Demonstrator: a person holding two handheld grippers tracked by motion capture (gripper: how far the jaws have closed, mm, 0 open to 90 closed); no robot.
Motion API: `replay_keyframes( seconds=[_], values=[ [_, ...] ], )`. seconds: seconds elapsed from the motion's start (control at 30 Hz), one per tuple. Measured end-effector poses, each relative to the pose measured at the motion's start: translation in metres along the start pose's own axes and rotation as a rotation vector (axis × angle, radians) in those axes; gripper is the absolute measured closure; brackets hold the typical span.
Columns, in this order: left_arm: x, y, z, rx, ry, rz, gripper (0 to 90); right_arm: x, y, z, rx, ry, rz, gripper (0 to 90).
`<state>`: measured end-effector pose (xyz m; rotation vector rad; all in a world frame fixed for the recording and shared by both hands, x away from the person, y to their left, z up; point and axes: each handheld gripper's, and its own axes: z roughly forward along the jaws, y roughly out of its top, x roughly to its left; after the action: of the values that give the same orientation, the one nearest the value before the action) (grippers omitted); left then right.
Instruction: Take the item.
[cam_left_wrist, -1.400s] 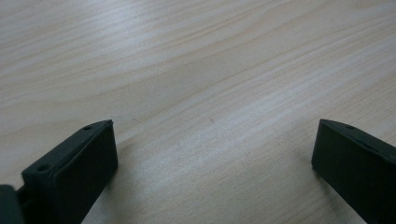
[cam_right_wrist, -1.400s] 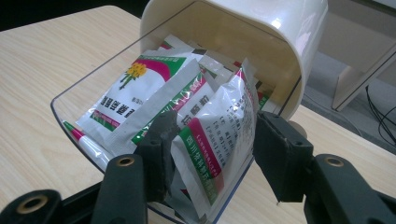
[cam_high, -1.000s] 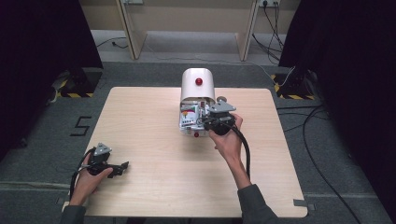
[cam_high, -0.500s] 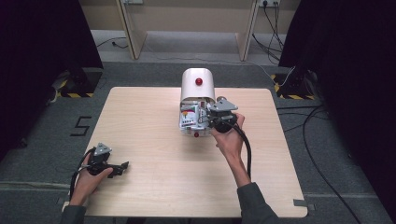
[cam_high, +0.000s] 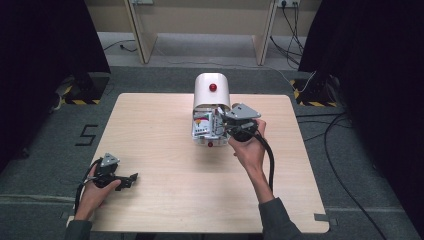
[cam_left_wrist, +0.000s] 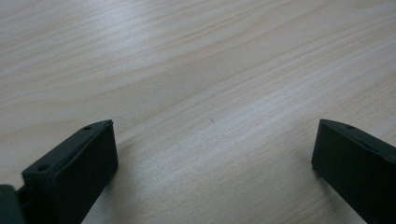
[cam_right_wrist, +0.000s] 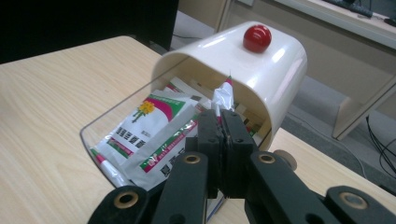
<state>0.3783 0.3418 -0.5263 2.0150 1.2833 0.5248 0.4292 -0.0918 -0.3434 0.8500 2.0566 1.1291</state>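
Observation:
A white domed bin (cam_high: 212, 90) with a red knob (cam_right_wrist: 257, 37) stands at the table's far middle. Its clear front tray (cam_right_wrist: 100, 126) is tipped open and holds several green-and-white packets (cam_right_wrist: 144, 121). My right gripper (cam_right_wrist: 223, 116) reaches into the tray from the right (cam_high: 221, 125). Its jaws have just been closing and are now shut on the crimped top edge of a silvery packet (cam_right_wrist: 223, 95), which sticks up above the fingertips. My left gripper (cam_high: 131, 178) rests on the table at the near left, open, with only bare wood between its jaws (cam_left_wrist: 215, 123).
The light wooden table (cam_high: 165, 145) stretches between the two hands. Beyond its far edge are dark carpet, wooden furniture legs (cam_high: 140, 35) and cables (cam_high: 320, 125) on the floor at the right.
My right gripper has risen slightly at the tray with the packet in its jaws. The left hand has stayed where it was.

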Motion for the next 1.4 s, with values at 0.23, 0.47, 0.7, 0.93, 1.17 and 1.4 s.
replay_keyframes(
  seconds=[0.23,0.47,0.7,0.93,1.17,1.4],
  values=[
    [0.000,0.000,0.000,0.000,0.000,0.000,0.0,0.000,0.002,-0.011,-0.017,0.028,-0.016,88.9],
    [0.000,0.000,0.000,-0.002,0.001,-0.001,0.0,-0.007,-0.004,-0.023,-0.042,0.035,-0.005,89.0],
    [0.000,0.000,0.000,-0.002,0.000,-0.001,0.0,-0.020,-0.009,-0.040,-0.065,0.013,0.011,89.0],
    [0.000,0.000,0.000,-0.002,0.001,-0.001,0.0,-0.038,-0.019,-0.057,-0.065,-0.022,0.027,89.0],
    [0.000,0.000,0.000,-0.002,0.000,-0.001,0.0,-0.050,-0.038,-0.062,-0.036,-0.046,0.048,89.0],
    [0.000,0.000,0.000,-0.003,0.001,-0.001,0.0,-0.055,-0.051,-0.063,-0.034,-0.051,0.059,89.0]
  ],
)
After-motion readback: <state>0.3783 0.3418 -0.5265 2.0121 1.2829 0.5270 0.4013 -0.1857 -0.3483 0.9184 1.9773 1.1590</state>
